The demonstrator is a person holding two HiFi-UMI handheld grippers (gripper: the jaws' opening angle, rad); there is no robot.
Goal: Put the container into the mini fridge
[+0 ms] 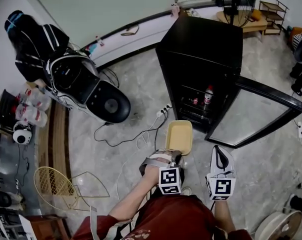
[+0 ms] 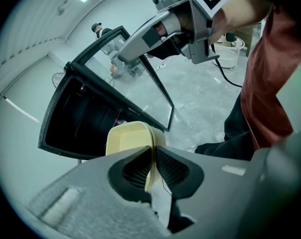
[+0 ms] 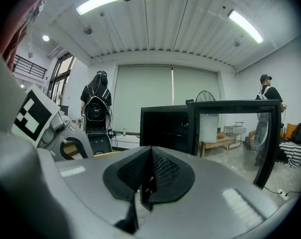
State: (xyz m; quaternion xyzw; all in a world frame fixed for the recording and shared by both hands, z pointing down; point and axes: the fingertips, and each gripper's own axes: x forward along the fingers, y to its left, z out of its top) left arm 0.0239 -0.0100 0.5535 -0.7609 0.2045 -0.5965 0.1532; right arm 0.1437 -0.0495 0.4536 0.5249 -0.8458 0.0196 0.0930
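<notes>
Left gripper (image 2: 151, 169) clamped on rim of pale yellow rectangular plastic container (image 1: 179, 136); right gripper (image 3: 149, 176) closed, empty. Hold container level, steer past open door (image 1: 256, 115) into black mini fridge (image 1: 201, 49).
</notes>
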